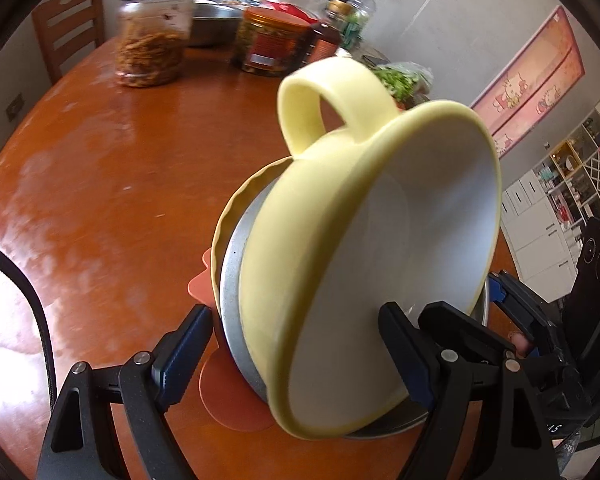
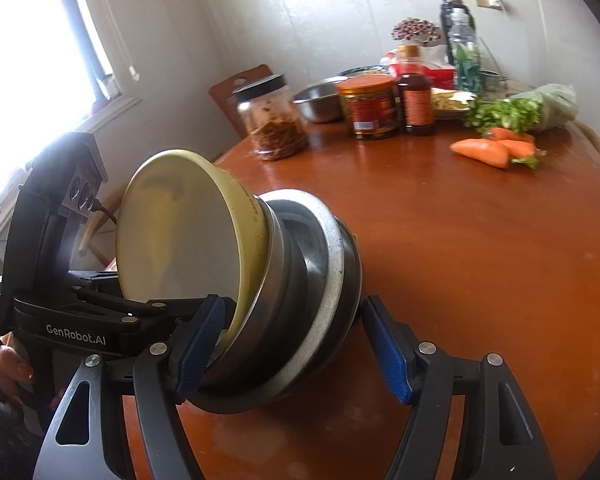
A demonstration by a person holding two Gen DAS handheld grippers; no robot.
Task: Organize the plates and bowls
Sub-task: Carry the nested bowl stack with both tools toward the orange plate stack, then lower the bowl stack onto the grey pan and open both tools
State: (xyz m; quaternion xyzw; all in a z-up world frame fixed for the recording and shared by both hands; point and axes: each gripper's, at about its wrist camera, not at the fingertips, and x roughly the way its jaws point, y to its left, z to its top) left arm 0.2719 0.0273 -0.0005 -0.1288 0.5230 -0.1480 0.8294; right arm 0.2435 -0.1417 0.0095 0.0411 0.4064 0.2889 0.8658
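Stacked bowls (image 1: 340, 280) tilted between both hand-held grippers.

Window (image 2: 40, 60) glare, motion blur, fisheye-warped edges.

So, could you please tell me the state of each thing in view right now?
Stack of dishes: tilted on edge, between both grippers.
Yellow bowl: empty, nested innermost in the stack.
Left gripper: closed across the stack.
Right gripper: straddles the stack; grip unclear.
Jar: lid on, partly filled.
Bottle: capped, upright.
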